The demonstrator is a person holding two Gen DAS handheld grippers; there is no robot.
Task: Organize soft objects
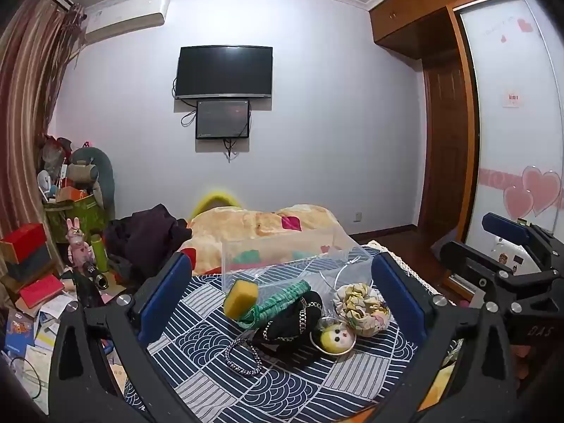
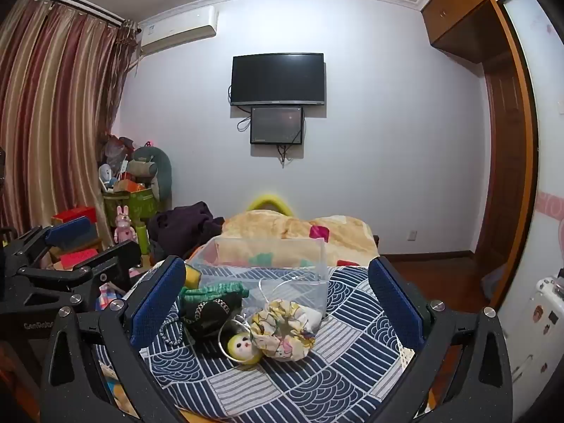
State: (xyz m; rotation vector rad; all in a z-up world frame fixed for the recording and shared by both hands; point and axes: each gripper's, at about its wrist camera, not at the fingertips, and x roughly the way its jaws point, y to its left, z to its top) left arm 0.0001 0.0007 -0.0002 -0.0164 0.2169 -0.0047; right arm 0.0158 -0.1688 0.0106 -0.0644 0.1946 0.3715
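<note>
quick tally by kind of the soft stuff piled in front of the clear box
sponge: 1
scrunchie: 1
green knit piece: 1
black chain-trimmed piece: 1
black-and-white hair tie: 1
yellow doll-face toy: 1
total: 6

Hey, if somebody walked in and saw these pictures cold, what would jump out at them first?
Probably the little heap of soft things on the blue patterned cloth: a yellow sponge, a green knitted piece, a floral scrunchie and a small yellow-faced doll. Just behind the heap stands a clear plastic box. Both the left gripper and right gripper are open, framing the heap, holding nothing.
</note>
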